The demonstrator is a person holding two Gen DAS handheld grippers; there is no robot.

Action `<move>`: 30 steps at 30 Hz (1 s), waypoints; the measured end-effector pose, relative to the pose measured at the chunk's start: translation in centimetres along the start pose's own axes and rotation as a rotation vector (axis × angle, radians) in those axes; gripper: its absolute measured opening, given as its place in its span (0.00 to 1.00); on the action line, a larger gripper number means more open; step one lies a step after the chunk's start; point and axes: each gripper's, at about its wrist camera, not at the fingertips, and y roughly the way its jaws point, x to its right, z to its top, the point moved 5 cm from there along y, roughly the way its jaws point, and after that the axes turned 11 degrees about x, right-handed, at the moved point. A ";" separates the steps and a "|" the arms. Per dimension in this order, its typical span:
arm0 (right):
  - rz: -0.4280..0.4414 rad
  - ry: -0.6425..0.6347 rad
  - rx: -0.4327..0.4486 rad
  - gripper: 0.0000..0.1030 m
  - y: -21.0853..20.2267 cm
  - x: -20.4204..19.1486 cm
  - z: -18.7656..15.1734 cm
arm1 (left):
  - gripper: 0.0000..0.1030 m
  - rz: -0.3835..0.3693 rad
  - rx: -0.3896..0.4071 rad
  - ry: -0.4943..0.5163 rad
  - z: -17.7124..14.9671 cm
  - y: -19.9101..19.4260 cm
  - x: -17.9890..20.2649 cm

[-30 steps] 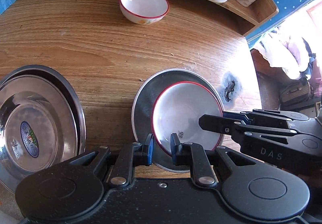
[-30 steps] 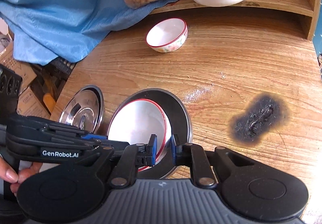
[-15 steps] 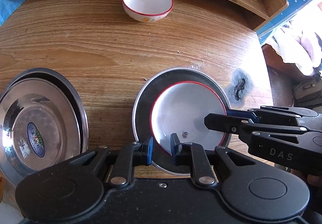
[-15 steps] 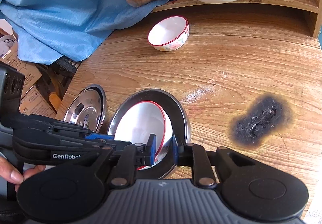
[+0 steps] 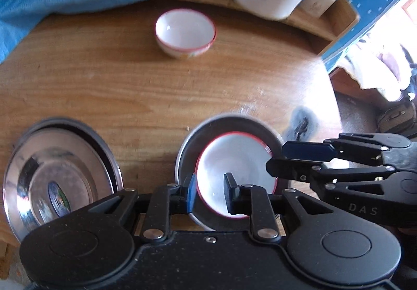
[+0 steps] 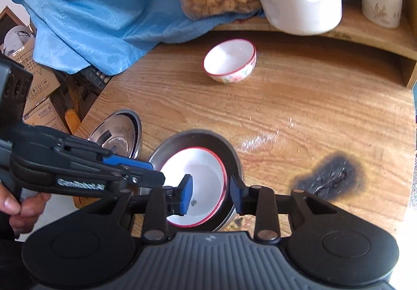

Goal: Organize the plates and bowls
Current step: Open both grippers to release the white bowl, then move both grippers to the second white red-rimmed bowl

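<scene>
Both tools just opening over red-rimmed plate [image 5: 234, 167] nested in steel pan [image 5: 224, 123] on surface [image 5: 104, 81].
Left wrist: left tool [image 5: 209, 192] narrowly parted astride plate's rim, unpressed; "DAS" on right tool [image 5: 276, 159]. Right wrist: right tool [image 6: 211, 192] likewise; "GenRobot.AI" opposite.

bowl [image 5: 235, 172] in metal plate [image 5: 208, 131] | stacked metal plates [image 5: 62, 170] left | second bowl [image 5: 185, 32] behind, near shelf [image 6: 365, 29]

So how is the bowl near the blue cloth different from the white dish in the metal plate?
The bowl is deep with tall sides, while the white dish is shallow and wider. The bowl stands alone on the wooden table; the white dish sits inside a metal plate. The bowl has a flowery pattern outside; none shows on the white dish. Both are white with a red rim.
</scene>
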 end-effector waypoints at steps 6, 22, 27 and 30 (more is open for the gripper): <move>-0.036 0.039 0.067 0.69 -0.7 1.2 1.4 | 0.66 0.020 0.157 -0.032 2.5 -2.3 -1.1; -0.154 0.097 0.057 1.00 1.8 2.7 3.9 | 0.99 0.186 0.272 -0.060 8.7 -0.1 -7.5; -0.219 0.086 0.015 1.00 3.4 2.8 5.2 | 0.99 0.175 0.265 -0.075 9.8 1.7 -8.9; -0.241 0.089 -0.005 1.00 4.4 2.9 6.0 | 0.99 0.163 0.253 -0.082 10.4 2.8 -9.5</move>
